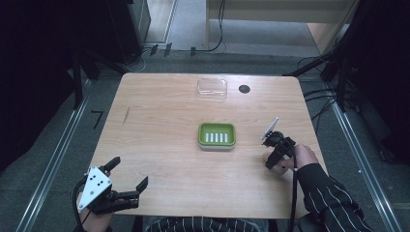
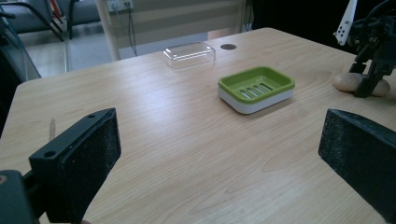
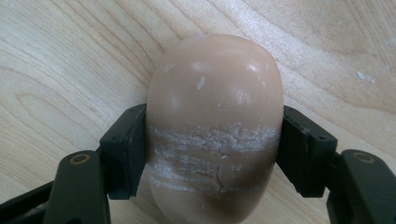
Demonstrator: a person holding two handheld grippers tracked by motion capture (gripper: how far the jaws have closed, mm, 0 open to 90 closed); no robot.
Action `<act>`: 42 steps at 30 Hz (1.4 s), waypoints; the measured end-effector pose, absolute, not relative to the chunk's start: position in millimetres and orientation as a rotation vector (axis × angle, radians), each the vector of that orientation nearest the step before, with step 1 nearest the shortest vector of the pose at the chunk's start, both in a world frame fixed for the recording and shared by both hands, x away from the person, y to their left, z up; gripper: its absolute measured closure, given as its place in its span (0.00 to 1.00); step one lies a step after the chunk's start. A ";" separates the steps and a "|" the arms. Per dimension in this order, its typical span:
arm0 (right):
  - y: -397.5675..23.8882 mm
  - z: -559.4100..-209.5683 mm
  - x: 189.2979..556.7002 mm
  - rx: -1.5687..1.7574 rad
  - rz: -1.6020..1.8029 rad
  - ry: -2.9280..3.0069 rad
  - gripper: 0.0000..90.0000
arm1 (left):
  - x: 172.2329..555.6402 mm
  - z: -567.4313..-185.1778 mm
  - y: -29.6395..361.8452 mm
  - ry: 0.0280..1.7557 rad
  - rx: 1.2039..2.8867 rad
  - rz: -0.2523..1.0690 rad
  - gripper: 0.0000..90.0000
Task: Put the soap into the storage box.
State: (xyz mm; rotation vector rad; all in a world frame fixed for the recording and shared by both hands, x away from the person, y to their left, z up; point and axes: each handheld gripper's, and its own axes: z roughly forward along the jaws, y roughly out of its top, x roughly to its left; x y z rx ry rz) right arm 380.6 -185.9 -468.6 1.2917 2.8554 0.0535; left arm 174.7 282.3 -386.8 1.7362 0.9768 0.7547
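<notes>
A tan oval soap bar [image 3: 215, 93] lies on the wooden table [image 1: 164, 121], and my right gripper [image 3: 215, 149] is shut on it, one black pad pressed against each long side. The bar's surface is scuffed white where the pads meet it. In the high view my right gripper [image 1: 278, 154] points down at the table's right side, right of a green soap dish [image 1: 217, 134]. The left gripper view shows the soap bar [image 2: 346, 81] under that gripper [image 2: 369, 77]. My left gripper [image 1: 128, 175] stands open at the near left edge with nothing between its jaws.
A clear plastic lid [image 1: 212, 88] lies at the table's far edge, with a small black round hole [image 1: 244, 89] in the tabletop beside it. The green dish [image 2: 256, 87] has a slotted floor and a white base. Cables run over the floor beyond the table.
</notes>
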 end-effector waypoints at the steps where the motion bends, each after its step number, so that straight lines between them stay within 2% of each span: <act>1: -185.9 -468.4 380.6 1.292 0.049 2.855 0.37 | 174.7 -386.8 282.6 0.979 1.740 0.757 0.00; 18: -191.0 -462.2 378.8 1.288 0.086 2.849 0.37 | 174.0 -385.8 280.9 0.969 1.739 0.754 0.00; 42: -179.5 -441.3 376.8 1.085 0.132 2.881 0.37 | 174.0 -386.2 280.5 0.969 1.742 0.755 0.00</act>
